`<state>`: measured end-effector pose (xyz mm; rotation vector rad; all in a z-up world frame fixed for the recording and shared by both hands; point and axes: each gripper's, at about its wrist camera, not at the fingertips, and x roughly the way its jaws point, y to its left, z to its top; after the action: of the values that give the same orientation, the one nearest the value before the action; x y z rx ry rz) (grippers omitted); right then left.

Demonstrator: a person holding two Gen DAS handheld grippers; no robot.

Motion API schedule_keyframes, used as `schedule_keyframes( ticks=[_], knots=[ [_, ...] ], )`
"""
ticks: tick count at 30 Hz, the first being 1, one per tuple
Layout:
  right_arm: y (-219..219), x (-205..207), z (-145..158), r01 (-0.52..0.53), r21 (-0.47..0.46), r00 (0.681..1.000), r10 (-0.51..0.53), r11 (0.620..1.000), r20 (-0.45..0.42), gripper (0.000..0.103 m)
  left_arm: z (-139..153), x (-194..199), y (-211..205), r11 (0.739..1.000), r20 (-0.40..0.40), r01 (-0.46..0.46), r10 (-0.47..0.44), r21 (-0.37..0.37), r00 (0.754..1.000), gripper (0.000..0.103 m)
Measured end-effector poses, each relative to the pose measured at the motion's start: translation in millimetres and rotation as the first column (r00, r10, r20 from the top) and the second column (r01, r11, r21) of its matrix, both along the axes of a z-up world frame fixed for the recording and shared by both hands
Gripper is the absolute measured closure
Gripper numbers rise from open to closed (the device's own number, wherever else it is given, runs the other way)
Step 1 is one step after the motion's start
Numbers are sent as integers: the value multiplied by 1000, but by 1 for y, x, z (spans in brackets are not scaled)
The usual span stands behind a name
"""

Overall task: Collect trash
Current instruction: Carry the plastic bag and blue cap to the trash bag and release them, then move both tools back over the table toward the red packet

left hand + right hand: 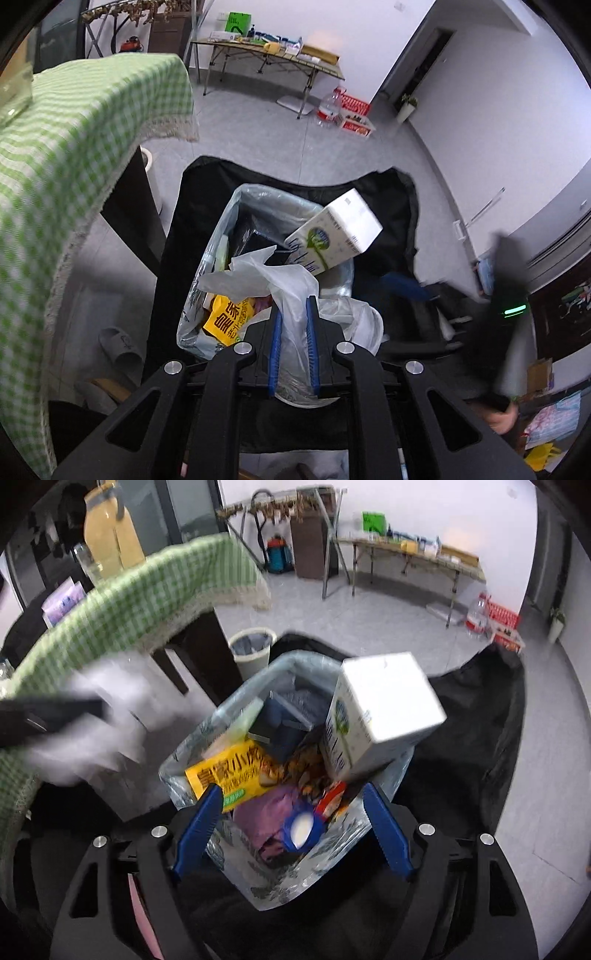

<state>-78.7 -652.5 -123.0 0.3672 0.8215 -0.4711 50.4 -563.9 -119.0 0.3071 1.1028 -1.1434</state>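
A: Below both grippers, what sits there?
B: A clear plastic-lined trash bin [280,878], packed full, with black fabric [476,731] around its rim. Open grey floor [258,122] lies beyond; the green-checked bench cloth [74,147] hangs close on the left.
A: The left gripper [293,347]?
B: Pressed together, pinching a crumpled thin white plastic bag [280,280] over the bin's near edge.
A: The right gripper [291,827]?
B: Spread wide, nothing held. Just ahead, a white-and-green milk carton [380,709] tilts over the far rim, beside a yellow snack packet [232,771].
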Motion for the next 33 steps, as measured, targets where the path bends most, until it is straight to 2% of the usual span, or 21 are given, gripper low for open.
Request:
schedule_keyframes(
  ticks=[3, 8, 10, 13, 15, 17, 23, 25, 31, 33],
  knots=[
    [-16, -21, 11, 109, -9, 991, -108, 994, 81, 28, -21, 2, -11, 1000, -36, 11, -10, 29, 999, 93],
    [-27, -37, 6, 259, -41, 962, -254, 965, 100, 28, -48, -2, -30, 995, -85, 52, -45, 80, 995, 93],
    [-23, -39, 9, 270, -75, 957, -259, 960, 128, 28, -60, -7, -41, 992, -99, 72, -62, 100, 993, 91],
    [-23, -34, 4, 258, -83, 963, -249, 963, 106, 28, -72, -7, -52, 990, -58, 50, -42, 135, 997, 77],
    [-24, -34, 4, 252, -81, 964, -243, 964, 104, 28, -76, -5, -54, 987, -29, 37, -33, 158, 999, 76],
    [-25, -33, 3, 249, -75, 965, -241, 966, 99, 28, -76, -2, -53, 987, -40, 40, -34, 157, 999, 76],
    [-23, -28, -2, 232, -79, 972, -226, 970, 70, 28, -67, 5, -38, 987, -9, -5, 7, 163, 1000, 71],
    [-23, -27, -3, 227, -77, 973, -222, 971, 67, 28, -63, 5, -33, 987, -4, -9, 10, 160, 1000, 67],
    [-25, -23, -7, 217, -61, 976, -215, 974, 37, 28, -30, 5, -16, 996, 57, -29, 24, 88, 998, 54],
    [-25, -21, -8, 211, -55, 977, -210, 976, 21, 28, -14, 6, -7, 998, 86, -41, 36, 54, 996, 53]
  ],
)
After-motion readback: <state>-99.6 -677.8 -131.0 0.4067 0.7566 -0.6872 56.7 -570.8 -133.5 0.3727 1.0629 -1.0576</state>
